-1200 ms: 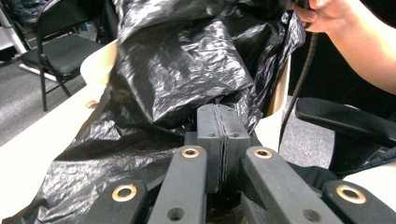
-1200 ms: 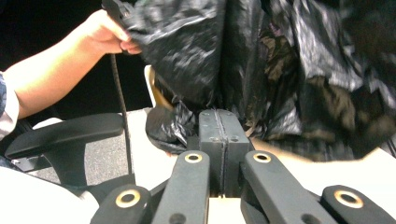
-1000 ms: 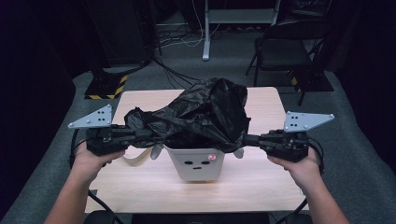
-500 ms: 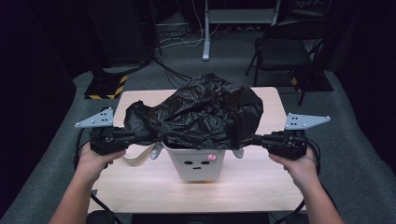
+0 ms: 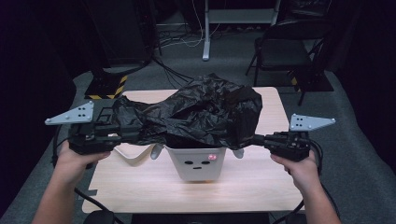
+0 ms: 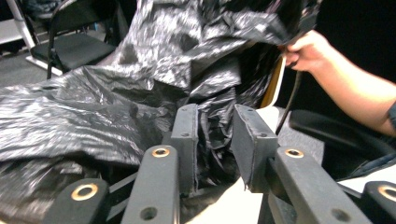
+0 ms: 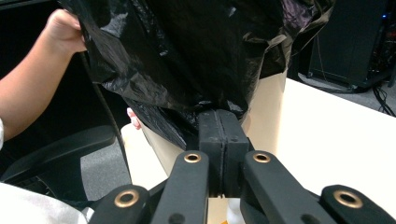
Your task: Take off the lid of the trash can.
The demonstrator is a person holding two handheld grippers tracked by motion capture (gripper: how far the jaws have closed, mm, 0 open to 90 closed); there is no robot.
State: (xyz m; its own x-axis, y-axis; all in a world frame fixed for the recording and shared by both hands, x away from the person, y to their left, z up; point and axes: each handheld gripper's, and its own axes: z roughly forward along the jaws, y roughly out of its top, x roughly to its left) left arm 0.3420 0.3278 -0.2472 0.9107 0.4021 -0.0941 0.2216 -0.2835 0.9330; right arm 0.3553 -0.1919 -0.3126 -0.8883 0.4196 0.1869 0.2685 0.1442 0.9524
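A crumpled black plastic bag (image 5: 201, 114) is stretched over a white bin (image 5: 198, 163) with a small face on its front, standing on the light wooden table (image 5: 261, 182). My left gripper (image 5: 133, 133) is at the bag's left edge. Its jaws (image 6: 217, 144) have just been opening and stand apart, with a loose fold of the bag (image 6: 93, 107) hanging between them, unpressed. My right gripper (image 5: 254, 139) is at the bag's right edge, jaws (image 7: 223, 128) shut on the bag's film (image 7: 187, 56) beside the bin's wall (image 7: 268, 107).
A pale strap (image 5: 133, 156) lies on the table left of the bin. Beyond the table are a folding chair (image 5: 285, 46), a desk leg (image 5: 205, 32), floor cables and a yellow-black striped base (image 5: 109, 86). A black seat sits under the table's near edge.
My left hand has moved outward to the left and a little up, drawing the bag's left side out. The bag lies wider and flatter over the bin. The right hand has sunk slightly.
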